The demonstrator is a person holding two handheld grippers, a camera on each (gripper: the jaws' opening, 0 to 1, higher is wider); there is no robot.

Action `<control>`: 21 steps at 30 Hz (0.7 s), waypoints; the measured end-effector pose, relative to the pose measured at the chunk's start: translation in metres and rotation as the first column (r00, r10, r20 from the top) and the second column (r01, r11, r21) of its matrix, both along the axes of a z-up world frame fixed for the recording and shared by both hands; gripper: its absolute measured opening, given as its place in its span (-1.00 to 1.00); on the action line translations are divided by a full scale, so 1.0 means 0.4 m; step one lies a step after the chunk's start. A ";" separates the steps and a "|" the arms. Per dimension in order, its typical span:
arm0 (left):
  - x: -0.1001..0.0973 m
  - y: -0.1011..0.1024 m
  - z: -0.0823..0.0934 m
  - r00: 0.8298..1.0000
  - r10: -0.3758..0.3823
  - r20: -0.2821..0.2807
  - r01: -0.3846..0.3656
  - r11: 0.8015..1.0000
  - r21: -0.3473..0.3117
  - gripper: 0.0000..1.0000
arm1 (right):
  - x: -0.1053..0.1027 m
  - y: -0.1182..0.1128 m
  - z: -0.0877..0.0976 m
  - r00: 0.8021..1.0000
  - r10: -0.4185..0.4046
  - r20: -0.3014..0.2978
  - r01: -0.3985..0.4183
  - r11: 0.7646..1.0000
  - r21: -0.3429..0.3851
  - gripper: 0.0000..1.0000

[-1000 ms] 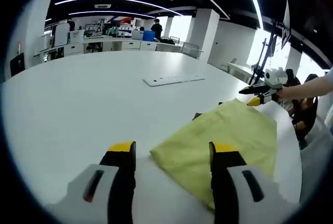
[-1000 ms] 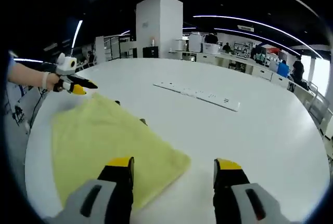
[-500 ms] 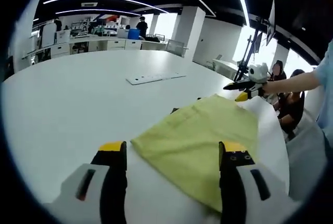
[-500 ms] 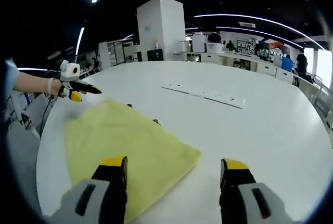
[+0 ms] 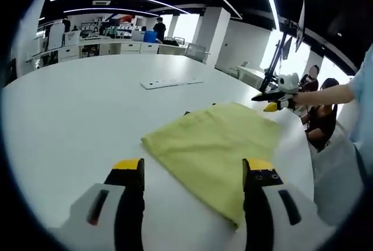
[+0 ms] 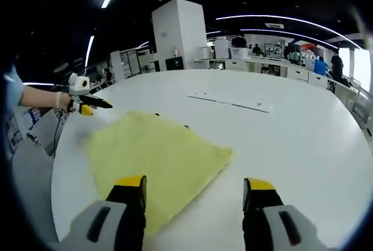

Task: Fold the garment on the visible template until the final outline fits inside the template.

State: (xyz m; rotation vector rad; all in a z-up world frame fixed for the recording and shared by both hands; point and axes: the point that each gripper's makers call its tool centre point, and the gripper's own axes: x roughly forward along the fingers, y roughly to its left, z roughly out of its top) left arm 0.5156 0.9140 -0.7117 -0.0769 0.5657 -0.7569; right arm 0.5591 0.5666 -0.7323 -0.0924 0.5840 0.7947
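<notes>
- Left gripper view: the left hand-held gripper [image 5: 194, 175] is released, its yellow-tipped jaws spread apart above the white counter [image 5: 76, 105].
- The folded yellow garment [image 5: 215, 143] lies flat on the counter, its near edge between the jaws.
- A flat white strip [image 5: 171, 81] lies farther back on the counter.
- At right, the right hand-held gripper [image 5: 267, 100] hovers by the garment's far corner.
- Right gripper view: the right hand-held gripper [image 6: 194, 188] has its jaws apart, grasping nothing, over the garment [image 6: 154, 158].

An open-plan office: white desks [image 5: 111, 46], strip ceiling lights [image 6: 280, 19], a square pillar [image 6: 178, 32].
</notes>
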 end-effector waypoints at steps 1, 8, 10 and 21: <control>-0.011 0.003 -0.002 1.000 0.003 -0.007 -0.003 1.000 0.000 0.30 | -0.008 -0.003 0.001 1.000 -0.002 -0.001 0.002 1.000 0.001 0.34; -0.068 0.015 -0.003 0.999 0.037 -0.008 -0.037 0.999 -0.016 0.24 | -0.077 -0.028 0.006 1.000 -0.026 -0.008 0.026 0.999 0.018 0.32; -0.091 0.012 -0.003 0.999 0.032 -0.005 -0.032 0.999 -0.022 0.20 | -0.099 -0.034 0.005 1.000 -0.025 -0.012 0.025 0.999 0.021 0.32; -0.219 0.017 -0.020 0.998 0.046 -0.044 -0.048 0.998 -0.035 0.03 | -0.197 -0.087 -0.003 0.999 -0.039 -0.036 0.039 0.999 0.010 0.28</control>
